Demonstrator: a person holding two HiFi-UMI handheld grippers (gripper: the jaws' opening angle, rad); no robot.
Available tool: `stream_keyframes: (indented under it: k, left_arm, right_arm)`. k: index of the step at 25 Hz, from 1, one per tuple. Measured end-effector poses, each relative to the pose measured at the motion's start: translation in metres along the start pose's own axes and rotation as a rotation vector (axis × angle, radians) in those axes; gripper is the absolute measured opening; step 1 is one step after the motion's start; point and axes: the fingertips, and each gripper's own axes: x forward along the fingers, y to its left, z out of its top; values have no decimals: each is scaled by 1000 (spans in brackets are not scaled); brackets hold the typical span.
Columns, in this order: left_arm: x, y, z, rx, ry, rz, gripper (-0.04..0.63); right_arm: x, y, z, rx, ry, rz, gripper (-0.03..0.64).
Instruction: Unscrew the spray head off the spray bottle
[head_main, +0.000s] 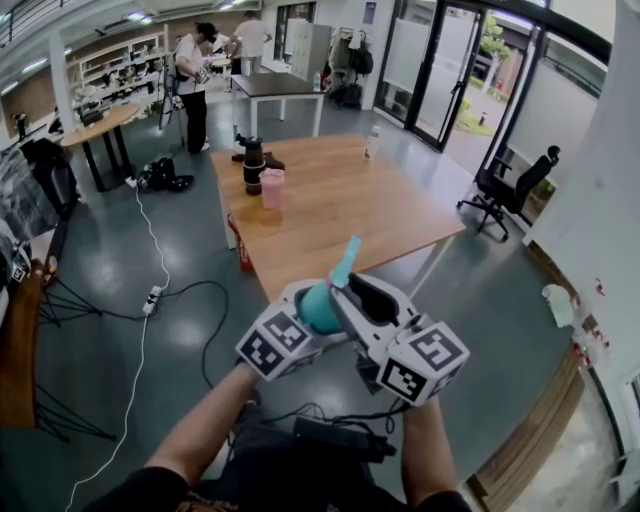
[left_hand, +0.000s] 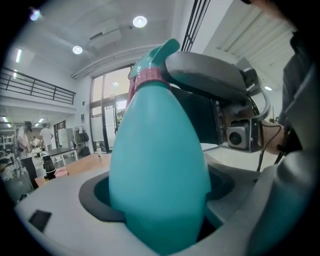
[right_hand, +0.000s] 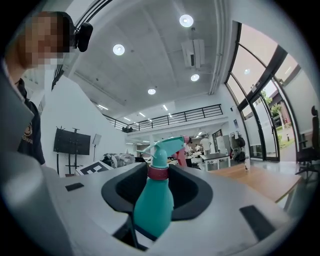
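A large wooden table stands ahead of the person, well beyond the two hand-held grippers and carrying none of the task's things. On its far side are a dark flask and a pink cup, just beside each other.

Both hand-held grippers are raised in the air near the person's chest, pressed close together, with a teal spray bottle between them.

The left hand-held gripper is clenched on the bottle's rounded body, low down near its base. The bottle's long axis runs forward and up from these jaws, away from the person and toward the table.

The right hand-held gripper comes in from the person's right. Its jaws sit on either side of the neck and appear closed on the pink collar, though the contact is hard to confirm. It is the nearer of the two to the part that must turn.

The teal spray head sticks out past both hand-held grippers. In the right gripper view, its nozzle points toward that view's left.

No brand, label or writing can be read on the bottle. The only printed marks are black-and-white square patterns on the cubes of the hand-held grippers.
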Motion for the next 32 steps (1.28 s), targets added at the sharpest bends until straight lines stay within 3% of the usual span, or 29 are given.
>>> stream_keyframes:
  k: [14,16,21,32]
  left_arm:
    - [2,-3,-6,12,28,-11,436]
    - [1,-10,-5,20,19,-61,436]
    - [-10,-36,3,37,-17,-278,436]
    - [-33,-76,9,106,-57,-517,436]
  right_arm:
    - [4,-4,-7,-56,37,-11,150]
    - [0,-1,-6,-45,28,50,146]
    - [-12,10,-2,-14,-1,258,144]
    - [-37,34,0,-18,-34,592,144]
